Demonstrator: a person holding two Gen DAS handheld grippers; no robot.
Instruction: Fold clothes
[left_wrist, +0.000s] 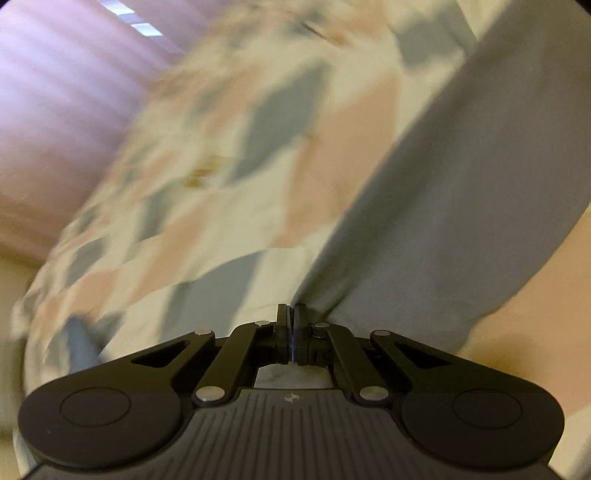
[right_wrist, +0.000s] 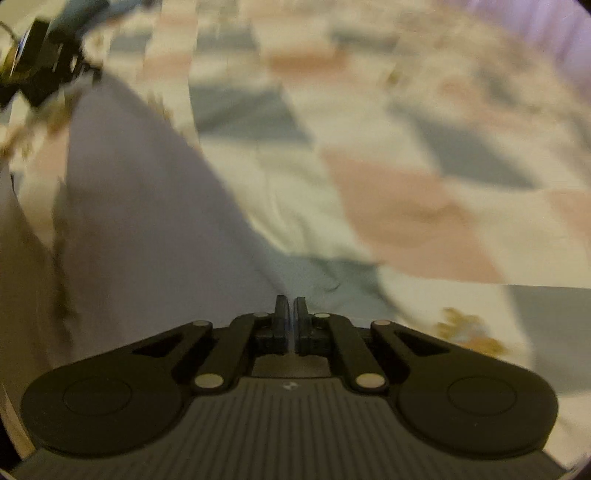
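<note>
One grey garment (left_wrist: 424, 206), one patchwork bedspread (left_wrist: 229, 177) under it. Left gripper (left_wrist: 291, 325) clamped on a garment fold at its tips, pitched down. Right gripper (right_wrist: 291, 317) likewise pinching the cloth edge, pitched steeper.

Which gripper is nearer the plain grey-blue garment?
Neither: both touch it. The left gripper is shut on the grey-blue garment at an edge; the right gripper is shut on another edge.
</note>
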